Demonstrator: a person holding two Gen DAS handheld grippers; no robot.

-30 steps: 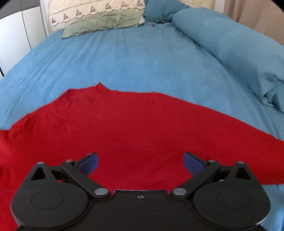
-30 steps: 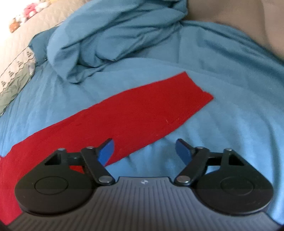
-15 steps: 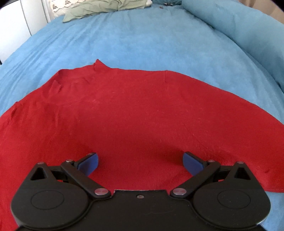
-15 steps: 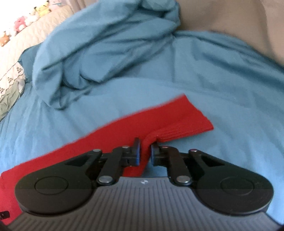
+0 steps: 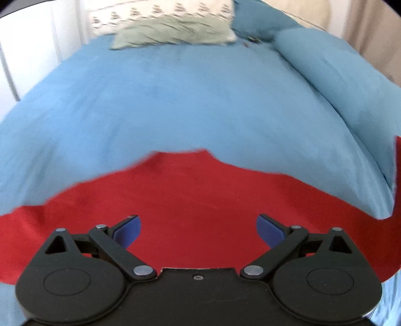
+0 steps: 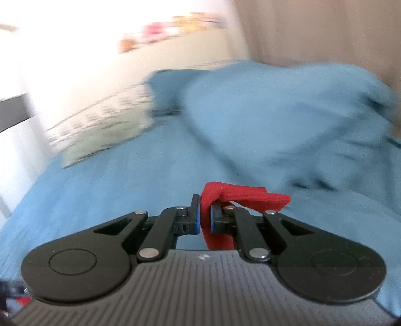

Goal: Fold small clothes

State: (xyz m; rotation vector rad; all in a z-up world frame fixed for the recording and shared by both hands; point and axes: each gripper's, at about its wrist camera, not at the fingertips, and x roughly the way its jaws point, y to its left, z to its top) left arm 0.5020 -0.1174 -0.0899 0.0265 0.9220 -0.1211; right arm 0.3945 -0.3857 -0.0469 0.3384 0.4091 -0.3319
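Left wrist view: the left gripper [image 5: 198,229] hangs over the red garment [image 5: 200,200] with its jaws spread wide and nothing between them. The garment lies flat on the blue bed [image 5: 163,100] near its front edge; its far edge is smeared by motion blur, and its near part is hidden behind the gripper body. At the right edge of the view a narrow strip of red shows, cut off by the frame. At the head of the bed lie a pale green pillow [image 5: 175,32] and a patterned cream one [image 5: 160,12], both blurred, and a rolled blue duvet [image 5: 338,82] runs along the bed's right side.

Right wrist view: the right gripper [image 6: 205,215] has its jaws closed on a fold of the red garment [image 6: 240,196] — the ribbed end sticks out to the right past the fingertips, and a strip hangs down between the jaws behind the gripper body. The background is heavily blurred; the blue bed [image 6: 112,188] and the heaped duvet [image 6: 288,112] can be made out, the rest cannot.
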